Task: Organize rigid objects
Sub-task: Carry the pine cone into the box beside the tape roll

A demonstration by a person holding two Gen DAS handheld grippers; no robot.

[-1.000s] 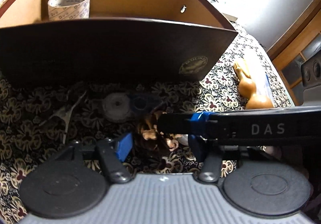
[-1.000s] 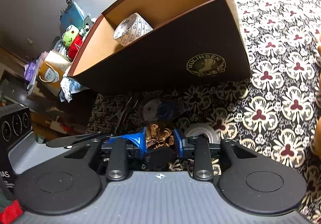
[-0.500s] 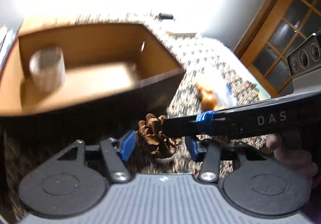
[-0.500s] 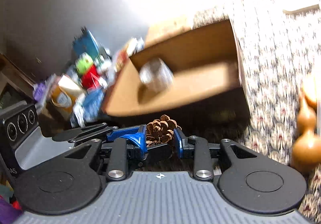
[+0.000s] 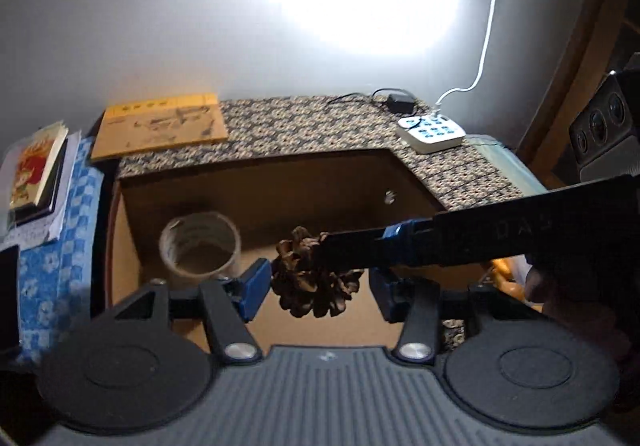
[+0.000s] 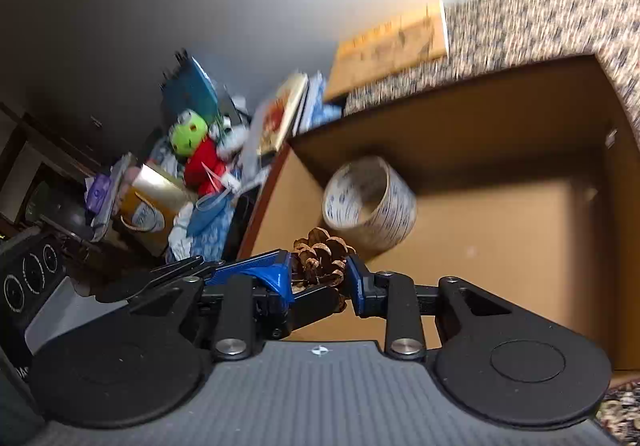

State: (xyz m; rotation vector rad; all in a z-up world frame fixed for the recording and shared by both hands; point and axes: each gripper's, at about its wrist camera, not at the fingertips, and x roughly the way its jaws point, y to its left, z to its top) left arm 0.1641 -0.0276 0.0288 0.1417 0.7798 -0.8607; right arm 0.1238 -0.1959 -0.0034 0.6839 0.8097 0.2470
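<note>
A pine cone [image 5: 316, 282] is held over the open box [image 5: 408, 182] by the right gripper [image 5: 320, 260] (a tape roll [image 5: 200, 246] sits inside), between the left gripper's [image 5: 316, 284] blue pads [image 5: 254, 286].

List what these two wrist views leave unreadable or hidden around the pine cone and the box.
- Pine cone, right wrist view: its lower half sits behind the right gripper fingers.
- Pine cone, left wrist view: its right side is covered by the right gripper's dark finger.
- Tape roll, right wrist view: print smeared by motion blur.
- Box, left wrist view: near wall hidden behind the left gripper.
- Yellow booklet: lettering too small.
</note>
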